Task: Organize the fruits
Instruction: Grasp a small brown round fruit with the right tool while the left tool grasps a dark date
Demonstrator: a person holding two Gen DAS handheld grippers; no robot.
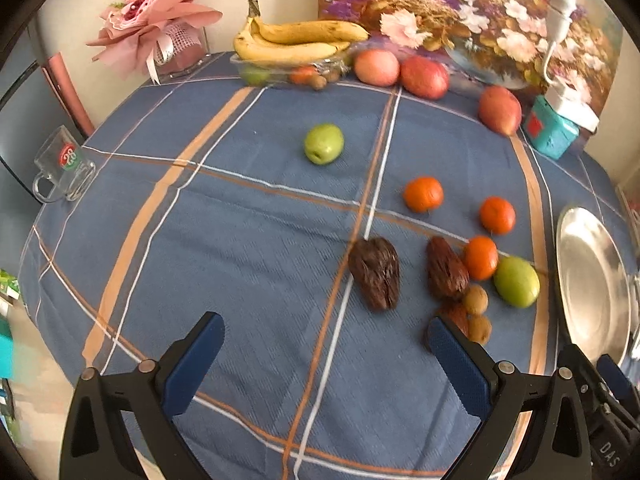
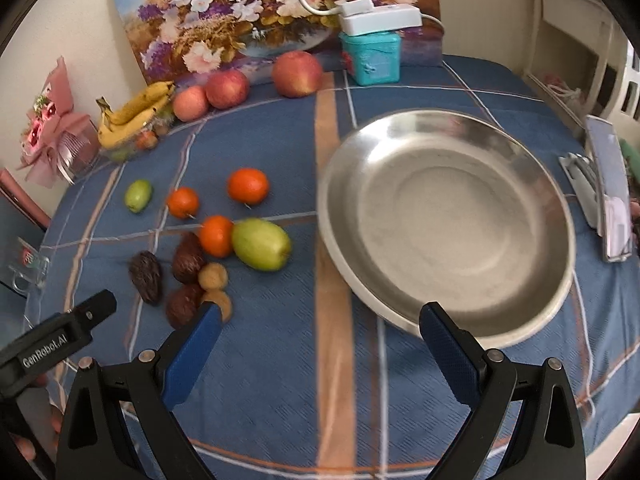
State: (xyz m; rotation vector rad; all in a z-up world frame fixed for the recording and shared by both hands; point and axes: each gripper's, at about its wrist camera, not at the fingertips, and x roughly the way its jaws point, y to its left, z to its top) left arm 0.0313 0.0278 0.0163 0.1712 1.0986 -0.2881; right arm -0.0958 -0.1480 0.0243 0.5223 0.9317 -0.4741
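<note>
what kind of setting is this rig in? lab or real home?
Most likely a real home, a dining or living-room table. A plaid tablecloth covers it, a floral painting leans on the wall, and a wrapped bouquet sits near the bananas. No lab fixtures visible.

L gripper point(image 1: 326, 334) jaws wide apart, nothing btwn, low & level. R gripper point(image 2: 320, 320) same: jaws spread, empty. L gripper's body pokes into R wrist view.

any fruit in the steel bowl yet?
No. In the right wrist view the steel bowl shows only bare metal inside, while the oranges and the green fruit lie on the tablecloth beside it.
</note>
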